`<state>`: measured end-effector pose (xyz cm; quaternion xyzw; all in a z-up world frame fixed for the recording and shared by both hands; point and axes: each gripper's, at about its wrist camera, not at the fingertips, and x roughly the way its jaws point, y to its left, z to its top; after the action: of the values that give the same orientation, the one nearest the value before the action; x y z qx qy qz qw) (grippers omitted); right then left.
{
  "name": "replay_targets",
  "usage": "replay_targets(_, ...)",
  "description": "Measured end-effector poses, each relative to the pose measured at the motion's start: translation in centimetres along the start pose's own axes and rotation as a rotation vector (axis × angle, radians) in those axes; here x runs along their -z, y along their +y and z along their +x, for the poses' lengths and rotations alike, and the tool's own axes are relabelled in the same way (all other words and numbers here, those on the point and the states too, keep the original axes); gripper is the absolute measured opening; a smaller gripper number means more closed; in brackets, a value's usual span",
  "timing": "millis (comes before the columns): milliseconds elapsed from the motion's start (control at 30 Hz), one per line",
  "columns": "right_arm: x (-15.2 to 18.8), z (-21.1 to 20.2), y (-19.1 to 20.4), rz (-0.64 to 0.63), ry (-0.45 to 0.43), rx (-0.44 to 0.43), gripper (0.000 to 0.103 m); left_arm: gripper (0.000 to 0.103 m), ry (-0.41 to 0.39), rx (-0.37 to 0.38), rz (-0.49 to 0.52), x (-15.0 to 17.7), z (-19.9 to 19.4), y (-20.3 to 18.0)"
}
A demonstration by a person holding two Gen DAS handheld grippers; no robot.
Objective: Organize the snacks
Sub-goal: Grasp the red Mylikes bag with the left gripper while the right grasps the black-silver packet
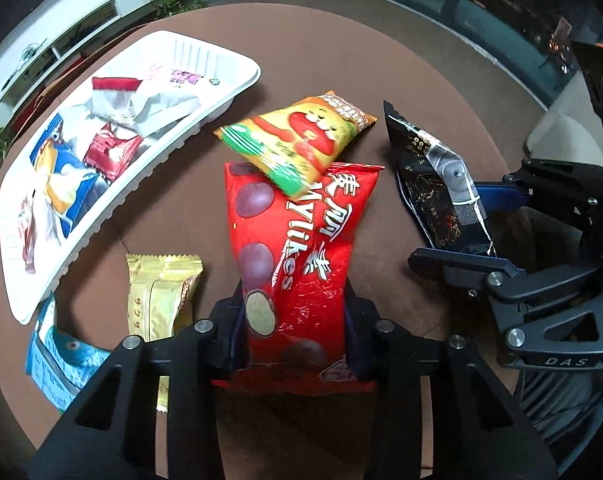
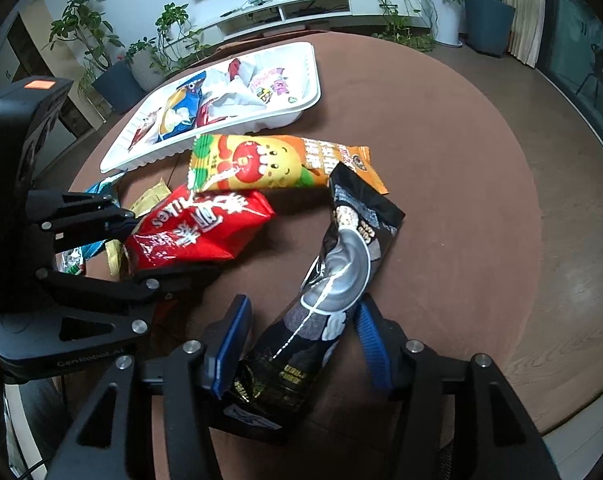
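Observation:
My left gripper is shut on a red Mylikes bag, pinching its lower part; the bag also shows in the right wrist view. An orange-green snack pack lies across the bag's far end. My right gripper stands open around a black snack bag, one finger on each side, with gaps to the bag. The right gripper and the black bag show at the right of the left wrist view. A white tray with several snacks sits at the far left.
A gold packet and a light-blue packet lie on the round brown table near the tray's near end. White shelving and potted plants stand beyond the table. Bare table surface lies to the right.

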<state>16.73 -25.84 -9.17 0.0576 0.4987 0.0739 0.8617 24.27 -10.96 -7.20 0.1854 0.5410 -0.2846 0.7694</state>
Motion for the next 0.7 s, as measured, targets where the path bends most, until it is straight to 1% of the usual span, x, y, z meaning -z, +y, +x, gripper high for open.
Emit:
replay_targets(100,0.0,0.0,0.1,0.0,-0.001,0.01,0.056,0.034,-0.019,0.019,-0.034,0.9,-0.5,0.1)
replay_targets(200,0.0,0.1,0.0,0.0,-0.003,0.024,0.051,0.034,-0.033,0.04,-0.057,1.8,-1.0,0.1)
replay_targets(233,0.0,0.1,0.0,-0.001,-0.003,0.028,0.046,0.034,-0.042,0.053,-0.07,2.6,-1.3,0.4)
replay_targets(267,0.0,0.1,0.1,-0.005,-0.002,0.025,0.043,0.034,-0.046,0.061,-0.079,2.9,-1.4,0.4)
replay_targets(433,0.2,0.0,0.5,-0.024,-0.001,0.011,0.034,0.033,-0.09,0.115,-0.146,4.7,-2.6,0.9)
replay_targets(533,0.3,-0.2,0.6,-0.024,-0.005,-0.001,0.026,0.033,-0.117,0.141,-0.185,6.2,-3.1,1.3)
replay_targets(600,0.4,-0.4,0.6,-0.021,-0.012,-0.008,0.025,0.032,-0.135,0.164,-0.217,7.0,-3.6,1.3)
replay_targets(633,0.5,-0.5,0.6,-0.018,-0.017,-0.015,0.023,0.032,-0.146,0.176,-0.236,7.4,-3.8,1.5)
replay_targets(700,0.5,-0.8,0.6,-0.012,-0.024,-0.03,0.022,0.032,-0.166,0.194,-0.266,7.9,-4.0,1.9)
